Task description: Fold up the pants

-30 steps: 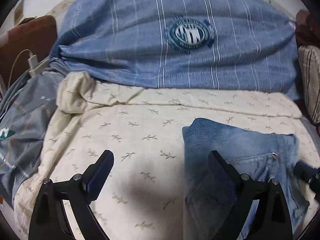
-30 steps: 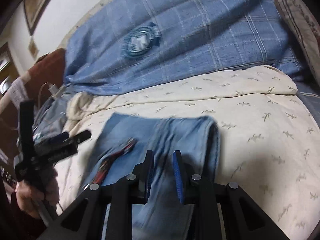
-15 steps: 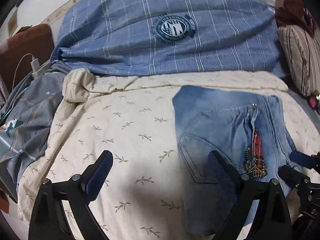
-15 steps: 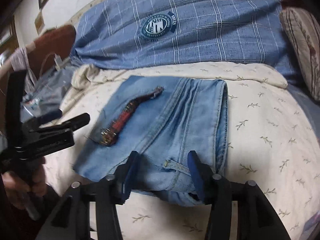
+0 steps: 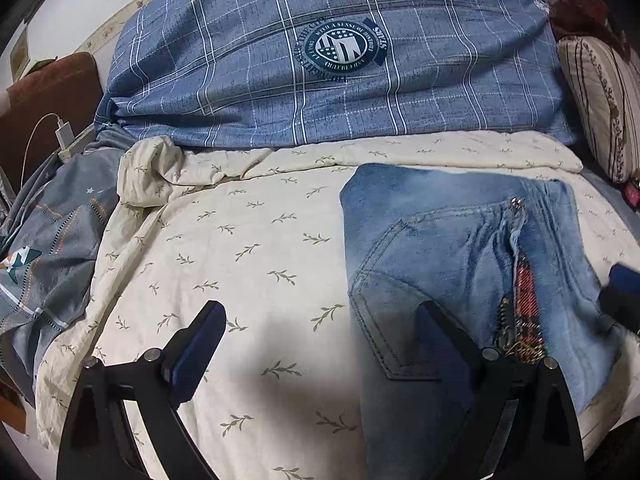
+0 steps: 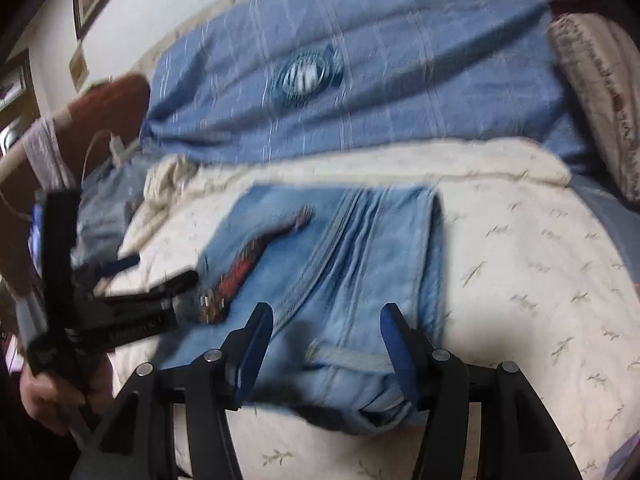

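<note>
Light-blue jeans lie folded into a flat packet on the cream leaf-print sheet, a back pocket and a red plaid trim facing up. My left gripper is open wide at the packet's left edge, its right finger over the denim and nothing gripped. In the right wrist view, blurred, the jeans sit under my right gripper. Its jaws are opening, astride the near folded end without pressing it. The left gripper shows there at the left, held by a hand.
A big blue checked quilt with a round badge fills the back of the bed. A striped cushion stands at the right. Grey patterned bedding and a white charger with cable lie at the left.
The right jaws went from shut to open and let the denim go. The jeans now rest flat with pocket and plaid trim showing. Both views have pulled back a little.
</note>
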`<state>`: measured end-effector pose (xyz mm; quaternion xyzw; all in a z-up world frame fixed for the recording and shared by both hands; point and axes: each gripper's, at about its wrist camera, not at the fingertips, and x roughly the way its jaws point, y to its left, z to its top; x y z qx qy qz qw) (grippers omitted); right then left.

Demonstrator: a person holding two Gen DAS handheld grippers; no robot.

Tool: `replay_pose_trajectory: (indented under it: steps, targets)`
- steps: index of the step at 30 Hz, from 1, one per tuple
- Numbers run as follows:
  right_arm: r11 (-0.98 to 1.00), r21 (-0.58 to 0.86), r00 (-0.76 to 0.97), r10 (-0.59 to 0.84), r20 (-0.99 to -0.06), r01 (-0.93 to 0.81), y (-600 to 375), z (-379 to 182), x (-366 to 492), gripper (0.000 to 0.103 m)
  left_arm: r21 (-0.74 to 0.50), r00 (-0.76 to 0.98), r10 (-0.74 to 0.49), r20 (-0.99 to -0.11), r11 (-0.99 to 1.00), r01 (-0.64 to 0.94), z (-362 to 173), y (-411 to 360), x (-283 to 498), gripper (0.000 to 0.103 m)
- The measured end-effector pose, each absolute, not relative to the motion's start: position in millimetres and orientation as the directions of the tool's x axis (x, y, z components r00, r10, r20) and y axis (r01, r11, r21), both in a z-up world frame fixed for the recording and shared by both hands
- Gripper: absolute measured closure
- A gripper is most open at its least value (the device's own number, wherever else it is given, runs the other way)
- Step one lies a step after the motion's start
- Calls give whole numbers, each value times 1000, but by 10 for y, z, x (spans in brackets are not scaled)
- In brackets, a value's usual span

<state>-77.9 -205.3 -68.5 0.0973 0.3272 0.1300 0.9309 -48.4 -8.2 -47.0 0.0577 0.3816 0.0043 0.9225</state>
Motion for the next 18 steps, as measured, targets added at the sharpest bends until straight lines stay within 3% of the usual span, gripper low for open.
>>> replay_pose_trajectory:
  steps: [5, 18]
  targets:
    - [949, 294, 807, 262, -530, -115, -2217, -586, -818, 43, 95, 729, 48, -683, 995, 24, -399, -78, -496, 7]
    - [941, 333, 791, 242, -561, -51, -2388, -649, -758, 42, 83, 732, 43, -680, 996, 19, -376, -108, -488, 7]
